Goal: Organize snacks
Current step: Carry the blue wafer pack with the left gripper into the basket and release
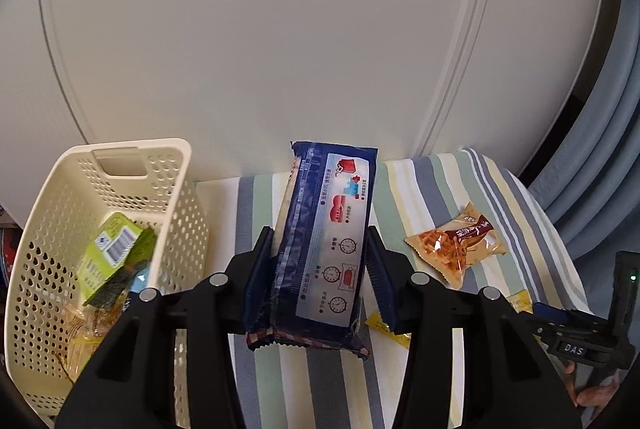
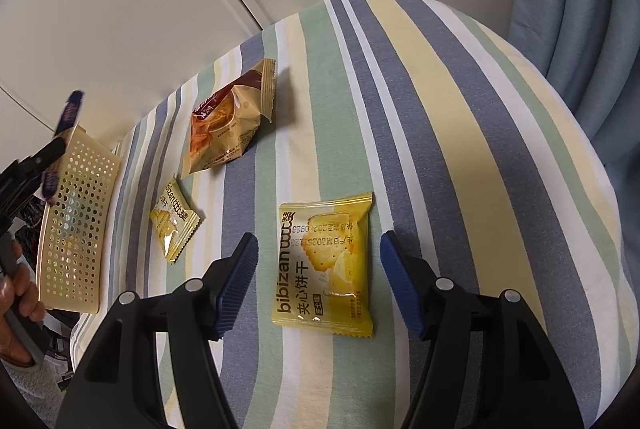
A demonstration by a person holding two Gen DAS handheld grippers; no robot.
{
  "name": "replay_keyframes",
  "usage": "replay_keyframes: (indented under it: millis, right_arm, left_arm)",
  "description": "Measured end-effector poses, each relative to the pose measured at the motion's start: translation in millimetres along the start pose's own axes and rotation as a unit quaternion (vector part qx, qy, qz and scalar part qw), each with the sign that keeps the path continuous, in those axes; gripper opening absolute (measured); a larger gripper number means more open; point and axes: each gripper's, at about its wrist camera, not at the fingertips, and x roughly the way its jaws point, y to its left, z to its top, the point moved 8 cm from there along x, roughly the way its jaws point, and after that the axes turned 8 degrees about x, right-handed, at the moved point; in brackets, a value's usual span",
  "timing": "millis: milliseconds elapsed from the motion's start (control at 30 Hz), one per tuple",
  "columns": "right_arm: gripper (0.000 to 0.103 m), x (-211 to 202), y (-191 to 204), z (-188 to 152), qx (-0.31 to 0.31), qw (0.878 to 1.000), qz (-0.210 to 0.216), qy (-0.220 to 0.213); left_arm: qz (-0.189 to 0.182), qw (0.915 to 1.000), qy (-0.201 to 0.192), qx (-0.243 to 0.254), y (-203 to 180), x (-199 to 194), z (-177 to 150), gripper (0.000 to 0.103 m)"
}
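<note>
At nine o'clock waits my perforated cream plastic basket [image 1: 100, 213], so my left gripper [image 1: 320, 269] clamps the long dark-blue snack packet [image 1: 324, 241] upright for dropping in, while my right gripper [image 2: 318, 277] gapes around the square yellow biscuit packet [image 2: 324, 265].

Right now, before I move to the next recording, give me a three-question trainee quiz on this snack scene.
1. True or false: the left tool is shut on the dark blue packet.
2. Which item lies between the open fingers of the right tool? A) brown pastry bag B) yellow biscuit packet C) green box
3. Fill in: the green box sits inside the cream ____.

Key:
1. True; both pads press the packet's sides, held upright.
2. B, the yellow biscuit packet, flat on the striped cloth, ungripped.
3. Basket.
</note>
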Motion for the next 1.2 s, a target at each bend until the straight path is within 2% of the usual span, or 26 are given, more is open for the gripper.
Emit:
replay_keyframes:
  millis: [100, 200, 267, 333, 600, 633, 667, 800, 867, 967, 1200]
  right_arm:
    - [0.064, 0, -1, 0, 0.0, 1.0, -0.001, 0.0]
    - [0.064, 0, -1, 1, 0.0, 1.0, -0.001, 0.0]
    - [0.064, 0, -1, 1, 0.0, 1.0, -0.001, 0.0]
    - [0.064, 0, -1, 1, -0.001, 1.0, -0.001, 0.0]
    - [0.064, 0, -1, 1, 0.001, 1.0, -0.001, 0.0]
    - [0.064, 0, -1, 1, 0.001, 1.0, -0.001, 0.0]
    - [0.064, 0, -1, 1, 0.0, 1.0, -0.001, 0.0]
    - [0.065, 0, -1, 1, -0.002, 1.0, -0.002, 0.001]
    - [0.065, 0, -1, 1, -0.003, 1.0, -0.003, 0.001]
    - [0.065, 0, 1, 0, -0.006, 1.0, -0.007, 0.0]
    - [0.065, 4, 8, 0, -0.03, 0.999, -0.037, 0.006]
  left_arm:
    - [0.012, 0.9998, -0.011, -0.014, 17, -16, 11, 0.047]
    - [0.036, 0.9988, -0.024, -0.023, 31, -34, 8, 0.047]
    - [0.056, 0.9975, -0.03, -0.031, 28, -25, 7, 0.047]
    - [0.076, 0.9953, -0.037, -0.047, 52, -40, 1, 0.047]
    - [0.114, 0.9872, -0.038, -0.104, 89, -29, -24, 0.047]
    - [0.116, 0.9864, -0.034, -0.111, 92, -26, -28, 0.05]
    - [0.117, 0.9857, -0.029, -0.118, 94, -24, -33, 0.06]
    - [0.123, 0.9836, -0.031, -0.127, 85, -16, -45, 0.074]
    - [0.125, 0.9826, -0.04, -0.131, 74, -12, -49, 0.093]
    - [0.147, 0.9783, -0.058, -0.135, 61, -13, -55, 0.098]
    - [0.183, 0.9662, -0.101, -0.15, 48, -25, -65, 0.1]
